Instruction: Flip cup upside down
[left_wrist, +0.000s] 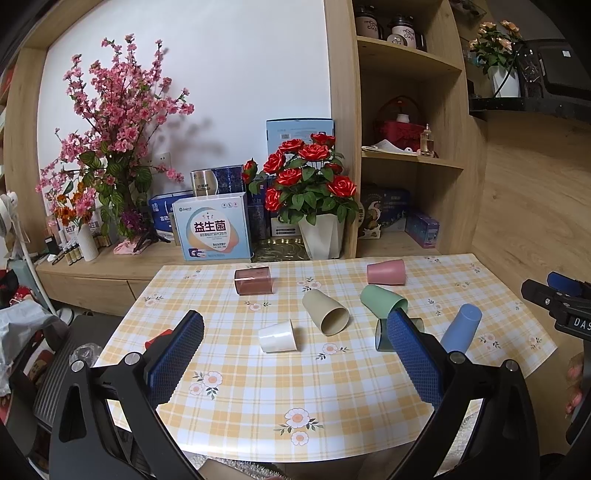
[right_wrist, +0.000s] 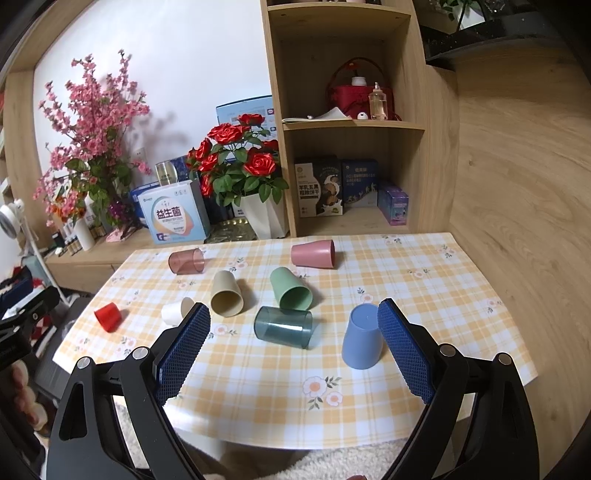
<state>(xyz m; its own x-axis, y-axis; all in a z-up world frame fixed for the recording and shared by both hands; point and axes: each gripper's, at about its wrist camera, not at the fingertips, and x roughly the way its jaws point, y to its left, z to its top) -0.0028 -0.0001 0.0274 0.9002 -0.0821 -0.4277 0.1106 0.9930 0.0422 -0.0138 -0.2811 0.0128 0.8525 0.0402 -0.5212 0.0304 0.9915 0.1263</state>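
Blue is your one cup already mouth-down: the blue cup (right_wrist: 362, 341) stands near right on the checked counter (right_wrist: 424, 295), just beside your right hand-held gripper (right_wrist: 293, 314), which is spread wide and empty. Your left hand-held gripper (left_wrist: 295, 326) is also spread and empty. The white cup (left_wrist: 277, 336) lies on its side just ahead of it, long axis running left-right, so the left is nearer
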